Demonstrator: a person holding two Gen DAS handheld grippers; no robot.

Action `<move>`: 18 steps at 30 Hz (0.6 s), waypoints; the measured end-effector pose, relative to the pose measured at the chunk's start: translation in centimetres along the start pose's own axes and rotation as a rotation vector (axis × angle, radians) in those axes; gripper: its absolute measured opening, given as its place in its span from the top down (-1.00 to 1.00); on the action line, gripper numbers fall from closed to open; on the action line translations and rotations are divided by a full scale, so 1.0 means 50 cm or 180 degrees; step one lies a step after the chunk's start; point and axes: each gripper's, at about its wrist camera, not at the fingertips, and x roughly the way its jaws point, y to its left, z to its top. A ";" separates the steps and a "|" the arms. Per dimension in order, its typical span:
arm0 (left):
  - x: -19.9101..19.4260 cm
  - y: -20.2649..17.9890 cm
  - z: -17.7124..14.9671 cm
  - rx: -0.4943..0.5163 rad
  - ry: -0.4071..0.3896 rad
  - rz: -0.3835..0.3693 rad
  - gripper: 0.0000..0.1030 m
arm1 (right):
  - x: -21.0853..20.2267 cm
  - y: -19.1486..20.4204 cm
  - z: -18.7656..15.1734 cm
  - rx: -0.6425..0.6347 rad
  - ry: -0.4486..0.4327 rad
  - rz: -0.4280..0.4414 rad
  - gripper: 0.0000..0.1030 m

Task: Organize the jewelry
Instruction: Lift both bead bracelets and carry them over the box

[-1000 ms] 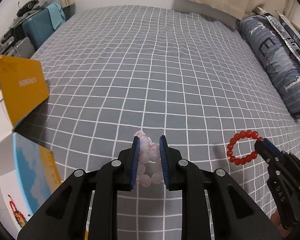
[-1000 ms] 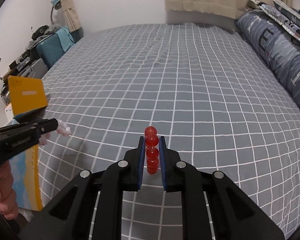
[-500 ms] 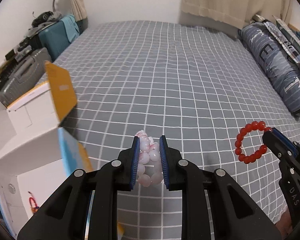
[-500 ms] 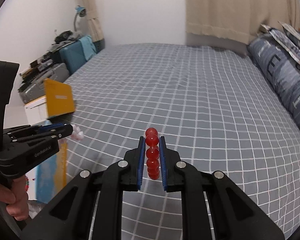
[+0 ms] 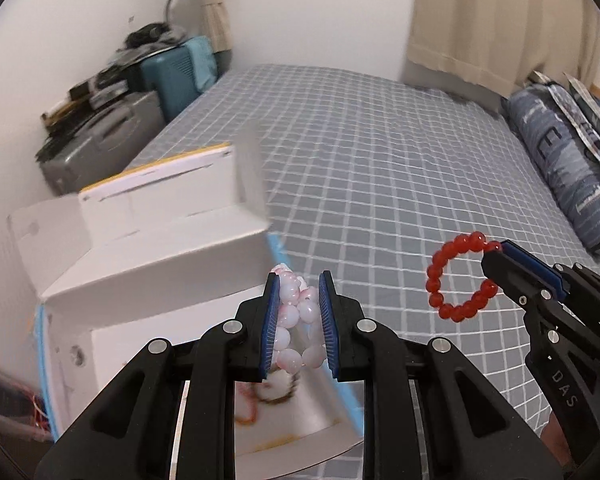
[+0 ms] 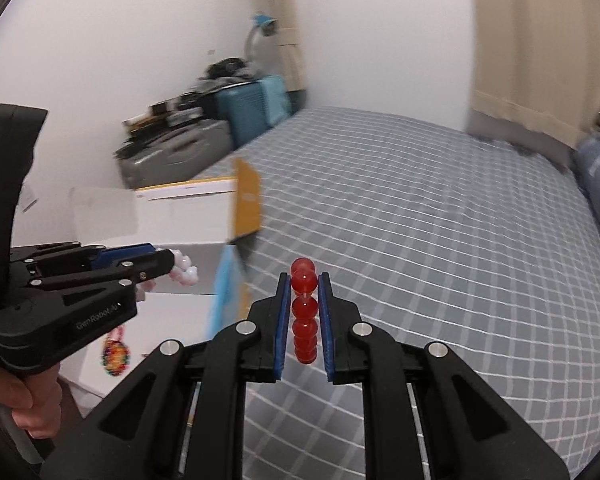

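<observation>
**A:** what's being aimed at? The open white cardboard box with flaps (image 5: 148,280) is parked at the bed's edge, presumably as the drop spot.

**B:** yep. The pale pink bead bracelet (image 5: 296,320) is clamped in the left gripper (image 5: 298,324) right above it; the red bead bracelet (image 6: 305,312) is pinched edge-on by the right gripper (image 6: 304,328), over the grey checked bedsheet (image 6: 440,260).

Glossy red beads (image 5: 458,276), milky pink beads (image 5: 296,320) — smooth, matt white cardboard box (image 5: 152,264), checked cloth bedsheet (image 5: 380,160).
</observation>
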 end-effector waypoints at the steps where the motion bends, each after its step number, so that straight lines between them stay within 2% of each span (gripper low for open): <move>1: -0.002 0.017 -0.004 -0.0040 0.0013 0.0007 0.62 | 0.003 0.024 0.003 -0.0046 -0.0007 0.0065 0.75; 6: -0.019 0.128 -0.040 -0.0233 0.0022 0.0188 0.62 | 0.011 0.137 0.018 -0.0266 -0.0083 0.0326 0.75; 9: -0.013 0.190 -0.065 -0.0367 0.0082 0.0286 0.62 | 0.027 0.185 0.019 -0.0409 -0.0081 0.0379 0.75; 13: 0.000 0.237 -0.097 -0.0482 0.0158 0.0350 0.62 | 0.069 0.238 0.006 -0.0499 0.0060 0.0497 0.75; 18: 0.029 0.278 -0.132 -0.0594 0.0249 0.0383 0.61 | 0.125 0.258 -0.021 -0.0496 0.0308 0.0529 0.75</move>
